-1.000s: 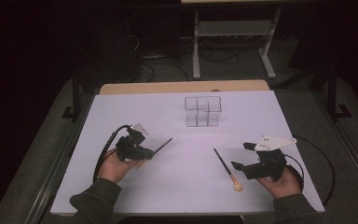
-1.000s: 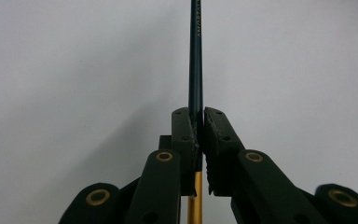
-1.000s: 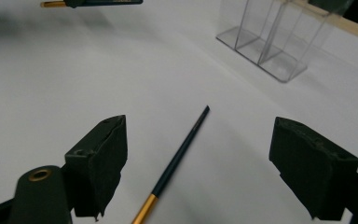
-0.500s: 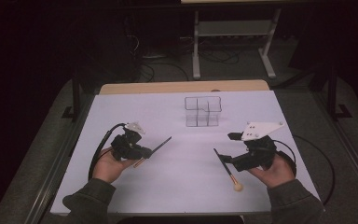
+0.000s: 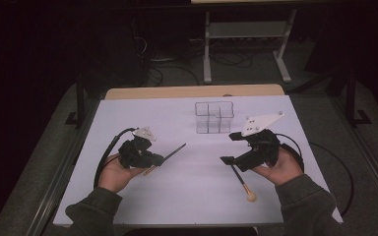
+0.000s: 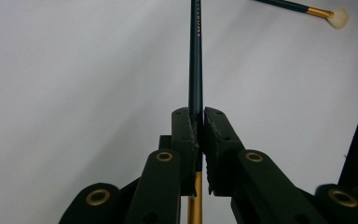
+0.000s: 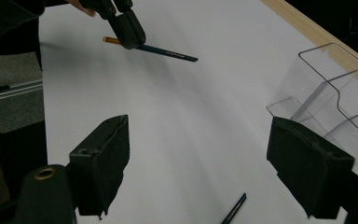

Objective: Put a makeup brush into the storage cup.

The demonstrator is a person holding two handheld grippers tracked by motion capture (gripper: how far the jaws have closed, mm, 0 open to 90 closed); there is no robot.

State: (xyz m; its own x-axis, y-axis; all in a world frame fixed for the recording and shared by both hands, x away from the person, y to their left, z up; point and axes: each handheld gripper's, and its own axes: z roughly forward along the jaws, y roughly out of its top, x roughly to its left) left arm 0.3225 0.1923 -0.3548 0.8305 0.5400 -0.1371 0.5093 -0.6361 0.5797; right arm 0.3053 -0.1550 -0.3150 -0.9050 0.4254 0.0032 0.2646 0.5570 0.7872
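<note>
My left gripper is shut on a thin dark teal brush, which points away over the white table sheet; a gold part of it shows between the jaws. My right gripper stands wide open above the table with nothing between its jaws. Below it lies a second dark brush with a pale tuft at its near end. In the right gripper view the left gripper shows far off with its brush.
A clear plastic organizer with several compartments stands at the back middle of the white sheet. A wooden table edge runs behind it. The second brush shows at the top right of the left gripper view.
The right gripper has risen and moved away from the person, off the brush lying on the table. The left gripper has kept still with its brush.
</note>
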